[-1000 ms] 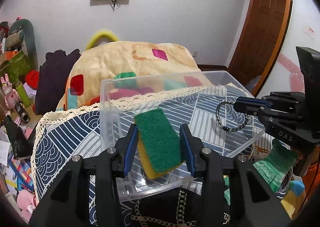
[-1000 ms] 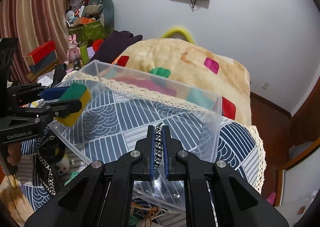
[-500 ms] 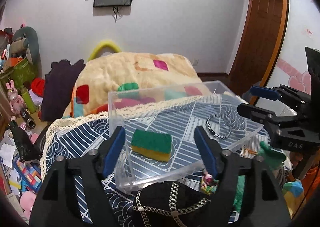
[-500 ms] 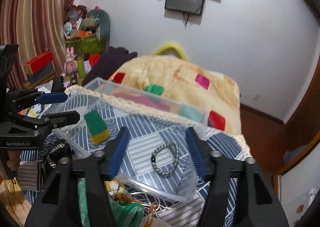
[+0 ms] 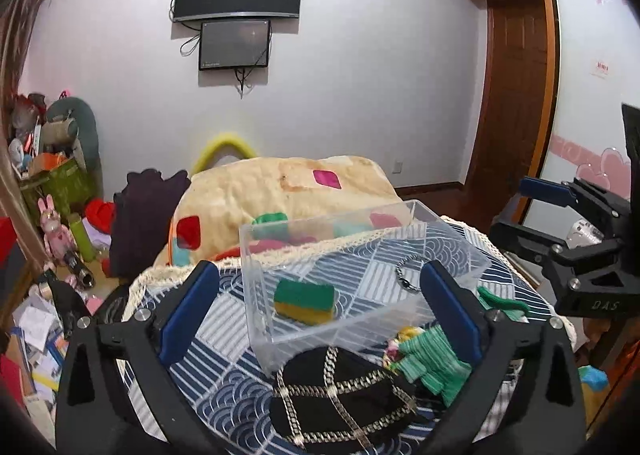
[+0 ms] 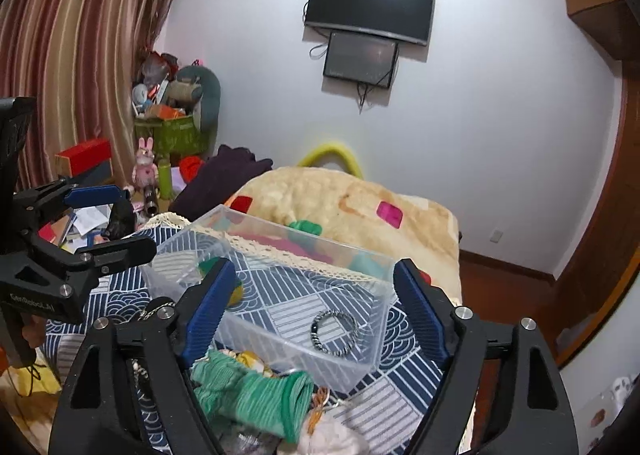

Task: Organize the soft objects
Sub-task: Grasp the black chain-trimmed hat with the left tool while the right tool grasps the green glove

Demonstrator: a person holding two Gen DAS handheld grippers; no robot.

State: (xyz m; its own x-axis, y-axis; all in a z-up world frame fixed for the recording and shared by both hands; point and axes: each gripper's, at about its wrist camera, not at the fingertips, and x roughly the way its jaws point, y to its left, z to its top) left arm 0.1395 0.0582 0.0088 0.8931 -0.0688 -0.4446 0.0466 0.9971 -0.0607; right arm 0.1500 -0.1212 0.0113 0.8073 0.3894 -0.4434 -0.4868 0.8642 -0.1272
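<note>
A green and yellow sponge point(image 5: 305, 301) lies in the clear plastic box point(image 5: 260, 319) on the blue patterned tablecloth. A braided black and white bracelet point(image 6: 334, 331) lies in the same box point(image 6: 372, 275), to the right of the sponge. My left gripper point(image 5: 318, 313) is open and empty, above and in front of the box. My right gripper point(image 6: 316, 305) is open and empty over the box's near side. A green knitted piece point(image 6: 256, 393) and a black bag with chain trim point(image 5: 344, 395) lie in front of the box.
A cream blanket with coloured patches point(image 5: 280, 191) is heaped behind the table. Toys, boxes and papers point(image 5: 52, 215) crowd the left. A wooden door point(image 5: 516, 95) is at the right. Two screens point(image 5: 240, 11) hang on the wall.
Both grippers opened and dropped the sponge and the bracelet into the box, then pulled back and up away from it.
</note>
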